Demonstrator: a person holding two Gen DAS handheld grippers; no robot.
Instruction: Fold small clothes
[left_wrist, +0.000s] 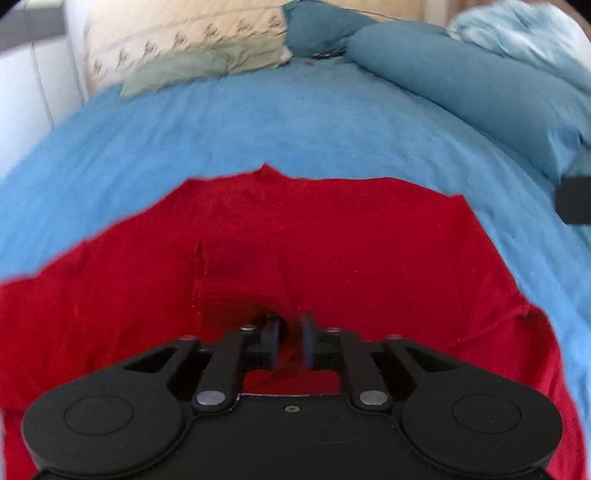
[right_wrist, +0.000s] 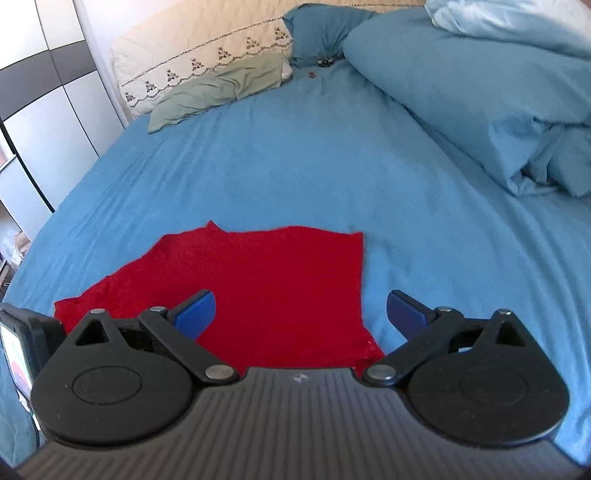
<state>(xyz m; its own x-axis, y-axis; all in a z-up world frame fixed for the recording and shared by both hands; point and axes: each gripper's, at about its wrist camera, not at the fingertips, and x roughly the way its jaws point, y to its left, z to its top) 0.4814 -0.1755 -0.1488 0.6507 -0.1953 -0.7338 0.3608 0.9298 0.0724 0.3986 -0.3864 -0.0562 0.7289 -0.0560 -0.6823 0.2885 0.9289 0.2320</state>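
Flat red knit garment (right_wrist: 266, 288) spread on blue bed sheet (right_wrist: 280, 162), near edge toward both tools. Left tool (left_wrist: 291, 339) low over the garment's near hem, fingers (left_wrist: 272, 341) nearly together with a fold of red fabric between them. Right tool (right_wrist: 301, 314) spread wide, holding nothing, left finger (right_wrist: 194, 314) above the cloth, right finger (right_wrist: 404, 312) above bare sheet beside garment's right edge.

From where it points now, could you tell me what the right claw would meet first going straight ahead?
Most likely the red garment, which lies between the open right claw fingers; depth is unclear.
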